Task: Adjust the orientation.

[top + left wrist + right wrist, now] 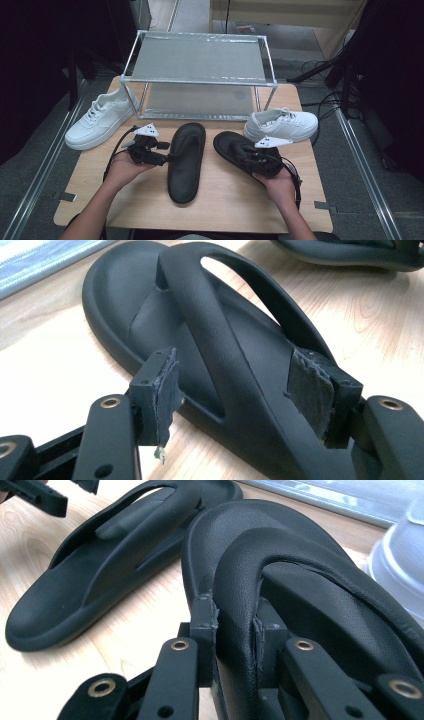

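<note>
While right gripper (235,640) clamps right sandal (240,150) strap, left gripper (245,400) jaws apart astride left sandal (186,160); 2 sneakers (100,120), apparently clear.

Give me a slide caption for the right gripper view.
Right gripper fingers clamp the strap of one black foam flip-flop sandal; its mate lies alongside on the wooden table.

Wooden table (220,200), two black sandals (186,160), white sneakers (100,119), wire rack (200,80)

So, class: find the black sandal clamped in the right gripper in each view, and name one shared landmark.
High view: the held sandal lies right of centre, by the right gripper.
Left gripper view: its edge runs along the top right.
Right gripper view: it fills the centre, its strap clamped.
Shared landmark: the other black sandal.
</note>
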Available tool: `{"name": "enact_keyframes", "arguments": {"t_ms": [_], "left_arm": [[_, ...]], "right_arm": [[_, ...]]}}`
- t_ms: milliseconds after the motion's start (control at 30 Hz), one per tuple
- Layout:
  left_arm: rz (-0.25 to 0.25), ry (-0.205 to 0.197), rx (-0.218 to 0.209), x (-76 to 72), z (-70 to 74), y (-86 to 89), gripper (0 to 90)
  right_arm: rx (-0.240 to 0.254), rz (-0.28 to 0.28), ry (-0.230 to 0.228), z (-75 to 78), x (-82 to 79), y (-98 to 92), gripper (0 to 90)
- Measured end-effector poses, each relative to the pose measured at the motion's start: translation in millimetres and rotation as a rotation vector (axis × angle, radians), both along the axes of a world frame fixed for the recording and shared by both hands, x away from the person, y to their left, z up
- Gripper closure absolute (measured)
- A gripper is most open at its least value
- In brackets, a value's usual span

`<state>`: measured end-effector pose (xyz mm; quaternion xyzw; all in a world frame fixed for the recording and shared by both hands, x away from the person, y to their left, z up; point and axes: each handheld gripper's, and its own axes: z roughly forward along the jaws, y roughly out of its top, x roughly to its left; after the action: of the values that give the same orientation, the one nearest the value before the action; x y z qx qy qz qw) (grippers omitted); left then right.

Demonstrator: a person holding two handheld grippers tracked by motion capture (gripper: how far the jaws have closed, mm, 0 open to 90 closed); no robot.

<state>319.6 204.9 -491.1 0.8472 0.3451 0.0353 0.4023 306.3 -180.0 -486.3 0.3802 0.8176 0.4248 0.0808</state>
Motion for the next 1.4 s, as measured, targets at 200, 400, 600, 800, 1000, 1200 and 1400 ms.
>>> {"name": "enact_keyframes", "arguments": {"t_ms": [200,400,600,800,1000,1200,1400], "left_arm": [[0.010,-0.003,-0.003,-7.1,-1.4,2.6,37.7],[0.016,-0.003,-0.003,-12.7,-2.8,5.3,37.7],[0.022,-0.003,-0.009,-15.8,-4.2,5.5,37.7],[0.019,-0.007,-0.004,-17.7,-6.6,4.9,37.5],[0.016,-0.007,-0.005,-17.5,-7.3,4.6,37.3],[0.019,-0.006,-0.007,-17.2,-7.4,4.9,37.3],[0.022,-0.012,-0.006,-15.2,-7.0,5.6,37.3]], "right_arm": [[-0.014,-0.029,0.057,-4.6,10.7,12.0,76.9],[-0.038,-0.041,0.076,-11.1,20.5,22.3,77.0],[-0.059,-0.035,0.048,-16.1,26.3,33.9,77.1],[-0.048,-0.056,0.051,-20.6,33.1,39.1,76.6],[-0.039,-0.068,0.061,-24.8,39.2,44.9,76.1],[-0.001,-0.057,0.048,-19.3,39.9,38.7,68.1],[0.036,-0.045,0.048,-8.9,35.2,26.8,65.7]]}}
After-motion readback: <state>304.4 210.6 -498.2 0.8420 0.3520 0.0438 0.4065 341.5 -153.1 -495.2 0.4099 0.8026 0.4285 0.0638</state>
